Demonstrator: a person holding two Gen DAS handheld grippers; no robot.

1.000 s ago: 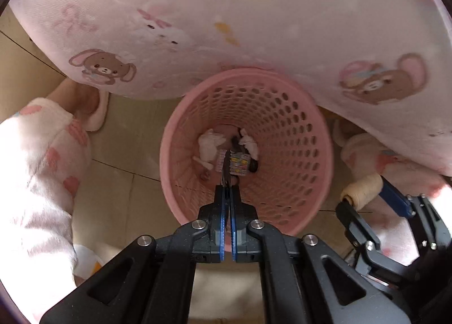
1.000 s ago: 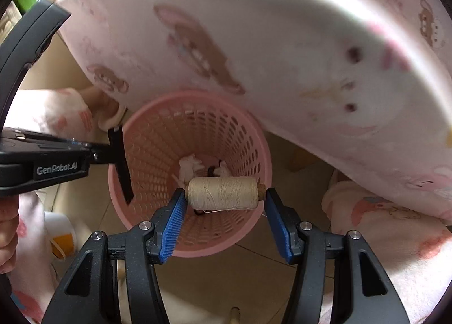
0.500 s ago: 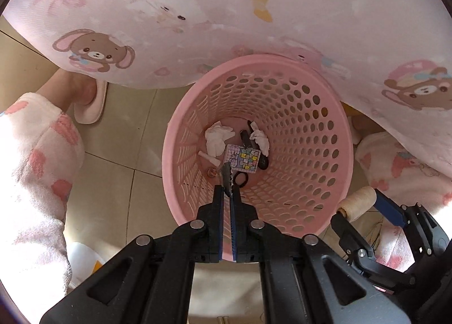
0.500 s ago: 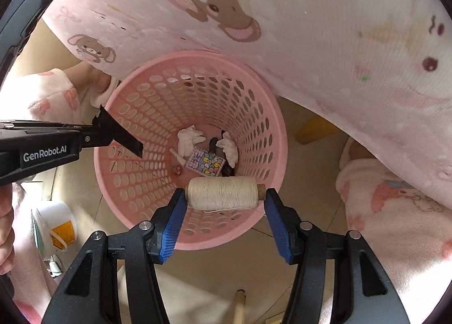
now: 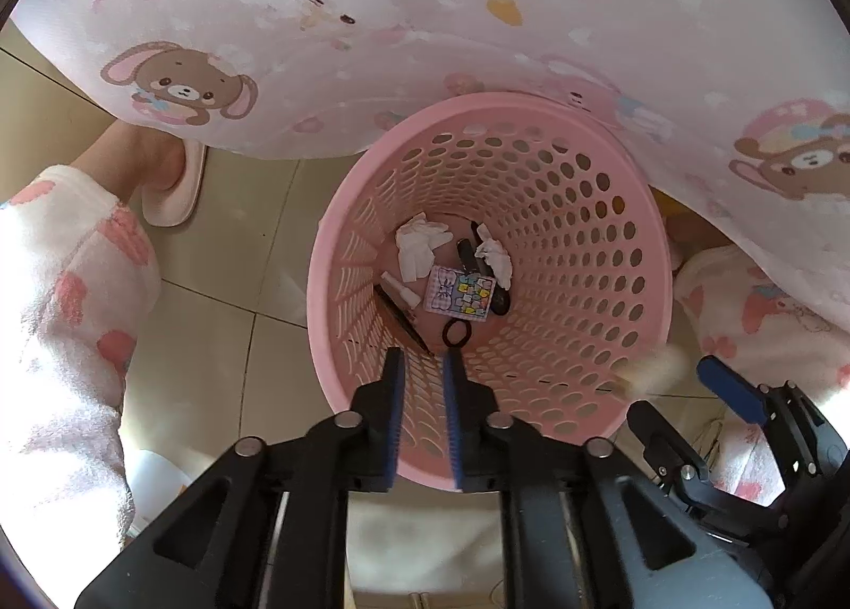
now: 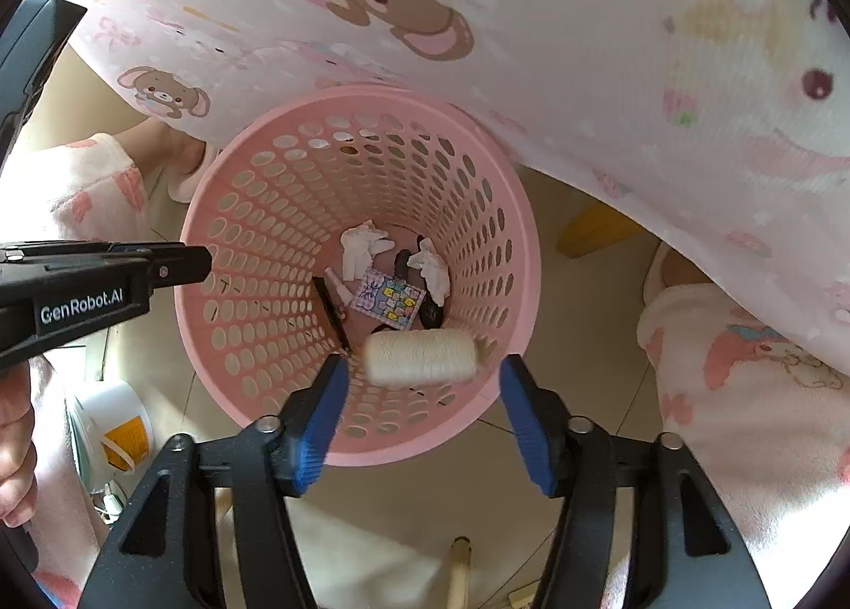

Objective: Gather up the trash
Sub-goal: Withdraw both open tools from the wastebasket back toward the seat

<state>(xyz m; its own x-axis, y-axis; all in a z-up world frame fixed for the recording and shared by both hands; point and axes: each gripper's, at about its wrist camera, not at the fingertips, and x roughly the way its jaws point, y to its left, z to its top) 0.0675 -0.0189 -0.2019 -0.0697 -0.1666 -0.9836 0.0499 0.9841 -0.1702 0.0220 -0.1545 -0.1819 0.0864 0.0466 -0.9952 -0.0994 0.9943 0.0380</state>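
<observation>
A pink perforated trash basket (image 5: 600,248) (image 6: 255,237) stands on the tile floor. On its bottom lie crumpled white tissues (image 5: 419,245), a small patterned card (image 5: 459,294) (image 6: 390,298), a thin black strip (image 5: 401,317) (image 6: 332,314) and dark bits. My left gripper (image 5: 423,362) is open and empty over the near rim. My right gripper (image 6: 425,370) is open; a cream thread spool (image 6: 422,357), blurred, is loose between its fingers above the basket, touching neither pad. It shows blurred in the left wrist view (image 5: 651,370).
A pink cartoon-print cloth (image 5: 425,25) (image 6: 611,51) hangs over the basket's far side. The person's pink-pyjama legs (image 5: 64,322) and slipper (image 5: 178,187) flank the basket. A white tub (image 6: 114,428) stands on the floor at the left.
My left gripper opened and the black strip it held dropped into the basket. My right gripper opened and the spool came free of its pads.
</observation>
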